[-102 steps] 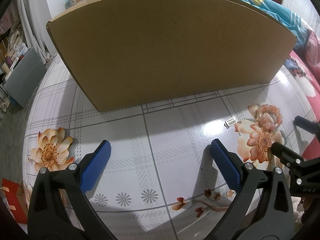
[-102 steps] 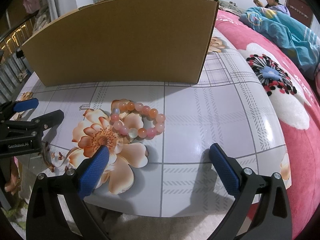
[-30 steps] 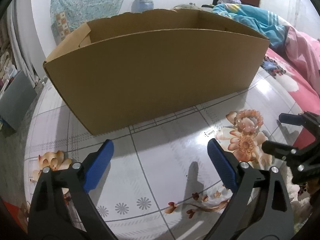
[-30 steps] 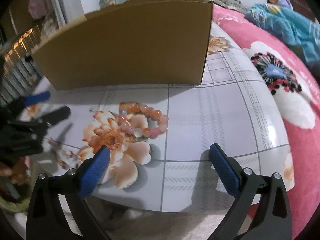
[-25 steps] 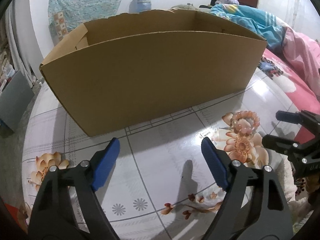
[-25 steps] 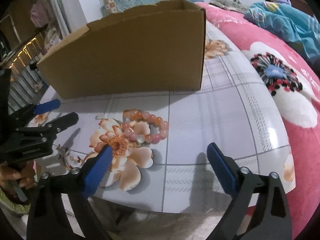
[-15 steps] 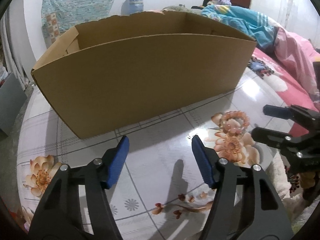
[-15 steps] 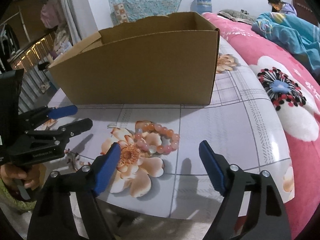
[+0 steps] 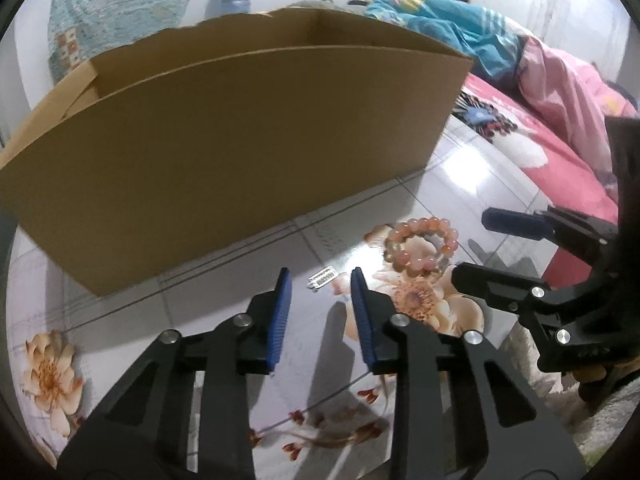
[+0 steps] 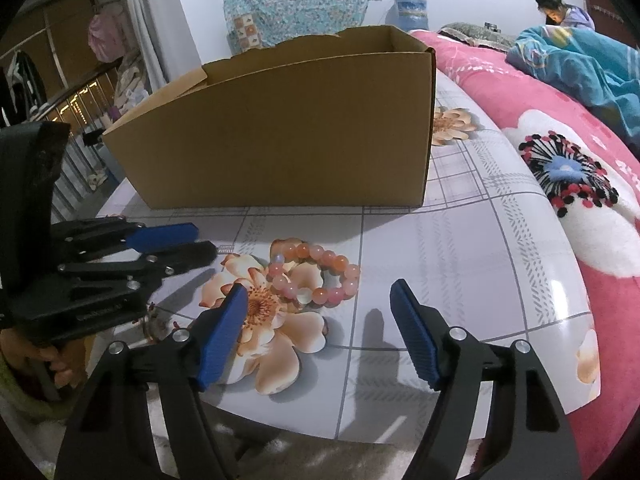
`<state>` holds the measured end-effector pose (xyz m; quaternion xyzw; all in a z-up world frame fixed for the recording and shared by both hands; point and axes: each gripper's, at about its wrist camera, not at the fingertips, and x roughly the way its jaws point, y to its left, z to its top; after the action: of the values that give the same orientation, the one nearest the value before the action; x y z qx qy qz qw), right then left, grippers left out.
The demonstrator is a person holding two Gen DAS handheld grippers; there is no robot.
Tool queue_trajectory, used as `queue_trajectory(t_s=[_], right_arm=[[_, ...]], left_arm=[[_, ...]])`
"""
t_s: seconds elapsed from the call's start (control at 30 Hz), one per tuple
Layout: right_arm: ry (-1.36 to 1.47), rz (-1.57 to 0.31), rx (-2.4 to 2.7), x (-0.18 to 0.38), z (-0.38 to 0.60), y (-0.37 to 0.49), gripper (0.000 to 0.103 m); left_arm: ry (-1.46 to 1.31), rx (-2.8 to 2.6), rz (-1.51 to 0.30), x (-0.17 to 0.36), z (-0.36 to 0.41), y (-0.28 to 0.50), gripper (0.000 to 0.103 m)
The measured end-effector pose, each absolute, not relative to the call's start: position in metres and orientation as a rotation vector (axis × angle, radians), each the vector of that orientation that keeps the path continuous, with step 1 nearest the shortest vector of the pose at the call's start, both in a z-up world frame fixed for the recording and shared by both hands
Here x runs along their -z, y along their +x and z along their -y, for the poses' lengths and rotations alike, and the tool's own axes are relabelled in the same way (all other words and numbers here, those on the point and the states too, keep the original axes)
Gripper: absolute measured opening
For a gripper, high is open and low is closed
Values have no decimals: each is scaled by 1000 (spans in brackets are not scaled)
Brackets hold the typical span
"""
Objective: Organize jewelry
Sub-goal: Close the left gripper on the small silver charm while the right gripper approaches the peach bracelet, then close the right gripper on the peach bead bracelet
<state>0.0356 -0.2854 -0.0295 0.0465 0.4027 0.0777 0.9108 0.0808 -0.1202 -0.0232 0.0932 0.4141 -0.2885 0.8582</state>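
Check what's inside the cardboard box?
The cardboard box is open-topped; only bare upper inner walls show. Its near wall hides the floor, so contents can't be told. The bead bracelet lies outside, on the table.

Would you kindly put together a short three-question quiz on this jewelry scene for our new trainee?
1. True or false: the bead bracelet lies inside the cardboard box.
2. Which hand-held gripper has its jaws narrower: (a) the left hand-held gripper or (b) the right hand-held gripper?
3. Fill in: the small silver clasp lies on the ____, in front of the left jaws.

Key: 1. False, it lies on the table in front of the box. 2. (a). 3. table.
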Motion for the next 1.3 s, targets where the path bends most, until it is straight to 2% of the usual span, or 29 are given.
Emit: queue_trajectory(t_s=[0.13, 0.4, 0.47, 0.57, 1.07, 1.17, 1.3], right_arm=[[99, -817, -164, 30, 287, 34, 70], [111, -803, -168, 31, 291, 35, 70], [115, -803, -168, 32, 293, 36, 70], [124, -805, -169, 34, 295, 37, 70], [122, -772, -206, 28, 295, 37, 68], [104, -769, -233, 25, 289, 40, 62], [61, -798, -275, 25, 273, 48, 48]], left_arm=[[268, 588, -876, 28, 132, 81, 19], [319, 553, -886, 30, 143, 88, 16], [334, 556, -885, 30, 145, 88, 14], [364, 573, -884, 30, 150, 85, 4], [260, 548, -884, 20, 117, 84, 4], [253, 527, -881, 19, 108, 84, 4], [249, 501, -874, 20, 101, 84, 4]])
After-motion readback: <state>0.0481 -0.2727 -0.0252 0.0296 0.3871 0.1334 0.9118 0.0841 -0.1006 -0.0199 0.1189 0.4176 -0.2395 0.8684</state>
